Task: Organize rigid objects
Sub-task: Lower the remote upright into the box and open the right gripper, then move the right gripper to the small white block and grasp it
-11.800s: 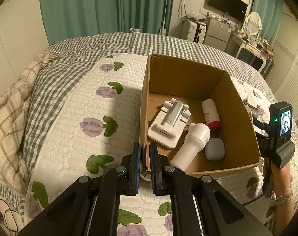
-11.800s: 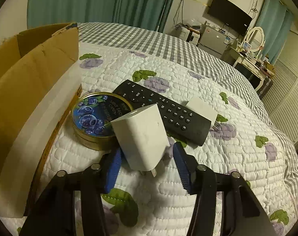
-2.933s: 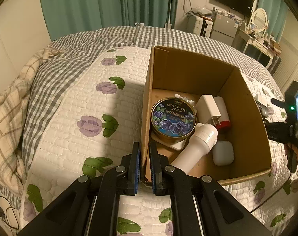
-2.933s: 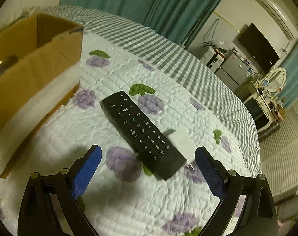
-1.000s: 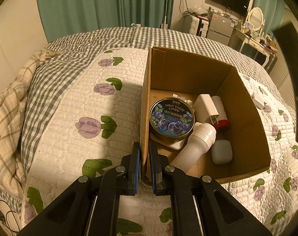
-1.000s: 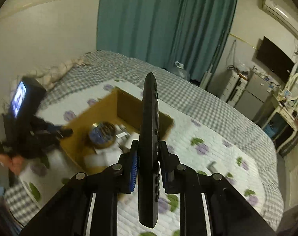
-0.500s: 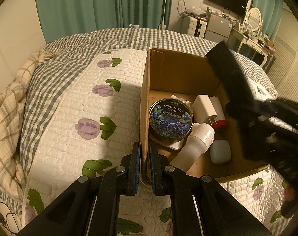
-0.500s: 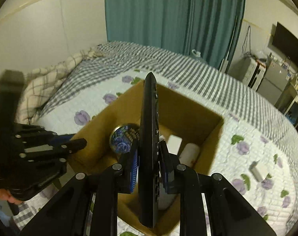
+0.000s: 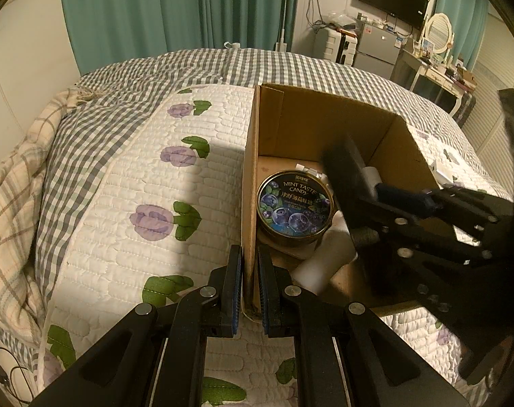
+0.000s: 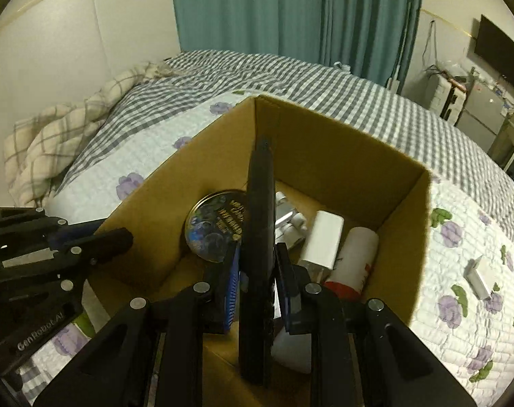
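An open cardboard box [image 9: 328, 125] stands on the quilted bed. My left gripper [image 9: 248, 281] is shut on the box's near left wall. My right gripper [image 10: 257, 268] is shut on a black remote control [image 10: 260, 224], held on edge inside the box above its contents. In the left wrist view the remote [image 9: 345, 173] shows over the box from the right. Inside lie a round blueberry candy tin [image 9: 294, 205], a white charger [image 10: 324, 237], a white bottle with a red cap [image 10: 353, 257] and a white tube [image 9: 328, 254].
A small white block [image 10: 480, 276] lies on the quilt [image 9: 148, 186] right of the box. A plaid blanket [image 10: 53, 135] is bunched at the bed's left edge. Teal curtains, a TV and a dresser stand at the back of the room.
My right gripper has carried the remote lower and into the box, over the candy tin. My left gripper has kept its hold on the box wall.
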